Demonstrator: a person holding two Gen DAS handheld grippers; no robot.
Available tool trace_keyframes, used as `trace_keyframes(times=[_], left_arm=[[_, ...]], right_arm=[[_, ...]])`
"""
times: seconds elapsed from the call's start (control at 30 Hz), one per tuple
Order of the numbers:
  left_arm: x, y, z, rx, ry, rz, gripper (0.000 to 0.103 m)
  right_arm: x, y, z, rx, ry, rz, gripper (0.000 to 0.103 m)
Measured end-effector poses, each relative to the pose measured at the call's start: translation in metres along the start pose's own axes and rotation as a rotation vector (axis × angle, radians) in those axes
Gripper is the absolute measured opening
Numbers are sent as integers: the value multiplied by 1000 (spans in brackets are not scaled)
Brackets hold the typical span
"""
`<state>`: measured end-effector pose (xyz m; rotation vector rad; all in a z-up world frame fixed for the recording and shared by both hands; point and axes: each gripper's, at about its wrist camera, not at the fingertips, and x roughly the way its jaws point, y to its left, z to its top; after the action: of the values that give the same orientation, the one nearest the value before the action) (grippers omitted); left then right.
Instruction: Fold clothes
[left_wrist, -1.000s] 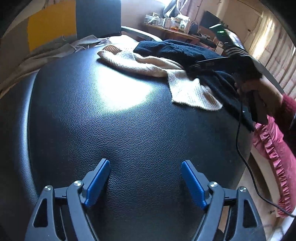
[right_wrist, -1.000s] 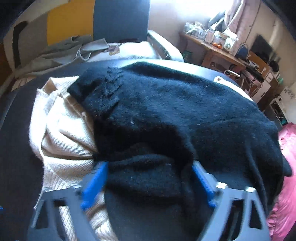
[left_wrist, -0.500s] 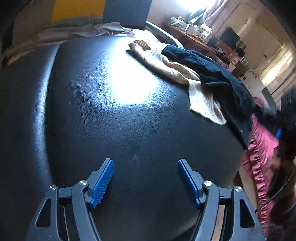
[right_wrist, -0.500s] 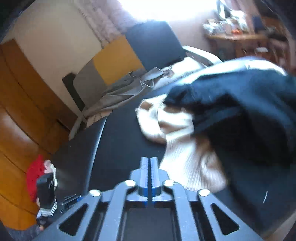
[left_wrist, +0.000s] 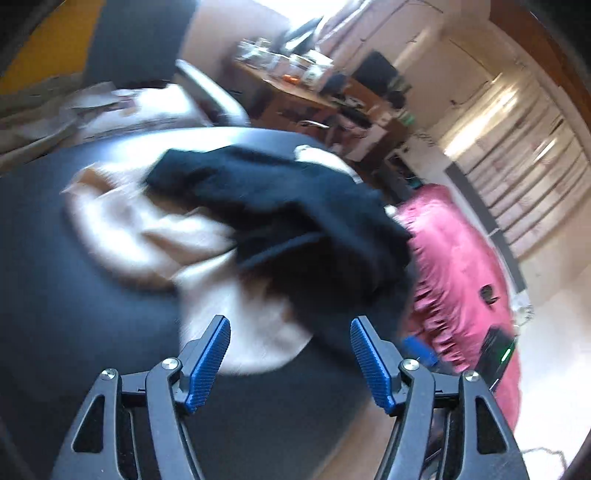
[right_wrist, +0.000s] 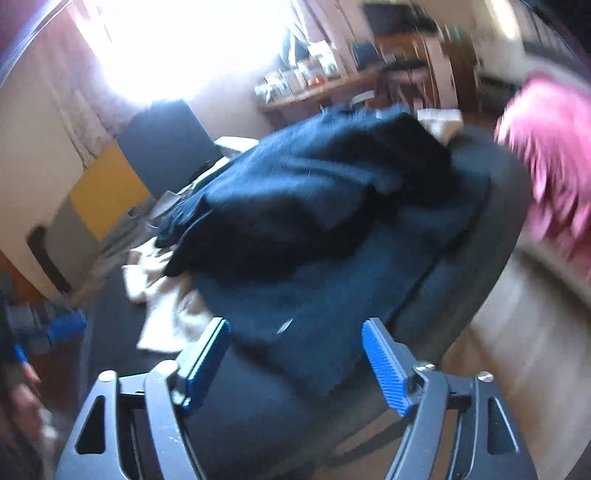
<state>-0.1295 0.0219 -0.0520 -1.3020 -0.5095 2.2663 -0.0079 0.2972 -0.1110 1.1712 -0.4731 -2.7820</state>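
Observation:
A dark navy sweater (left_wrist: 288, 214) lies bunched over a cream knit sweater (left_wrist: 122, 229) on the black leather table (left_wrist: 55, 314). My left gripper (left_wrist: 289, 325) hovers open above the near edge of both garments, with nothing between its blue pads. In the right wrist view the navy sweater (right_wrist: 314, 192) spreads towards the table's right edge, and the cream sweater (right_wrist: 162, 314) peeks out at its left. My right gripper (right_wrist: 295, 328) is opening just short of the navy hem, and its pads press on nothing. Both views are motion-blurred.
A pink ruffled cover (left_wrist: 454, 266) lies past the table's right edge, and wooden floor shows below it. A cluttered wooden desk (left_wrist: 295, 92) and a dark chair back (right_wrist: 166, 144) stand behind the table. A hand (right_wrist: 18, 402) shows at the lower left of the right wrist view.
The left view has swung from bare table over onto the clothes and has risen. The right gripper's jaws, pressed together half a second ago, now stand wide, and its view has rolled.

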Motion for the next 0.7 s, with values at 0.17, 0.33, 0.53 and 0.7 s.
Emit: trace_keyframes(times=[0.17, 0.33, 0.53, 0.7], left_arm=[[65, -19, 58, -65, 52, -73, 68], [134, -14, 86, -125, 146, -48, 68], [164, -16, 92, -126, 139, -47, 48], [182, -42, 102, -18, 137, -7, 5]], right_arm=[[15, -18, 23, -52, -30, -38, 84], [34, -32, 37, -74, -38, -63, 85], [43, -49, 63, -94, -85, -85, 86], [52, -74, 103, -102, -142, -109, 101]])
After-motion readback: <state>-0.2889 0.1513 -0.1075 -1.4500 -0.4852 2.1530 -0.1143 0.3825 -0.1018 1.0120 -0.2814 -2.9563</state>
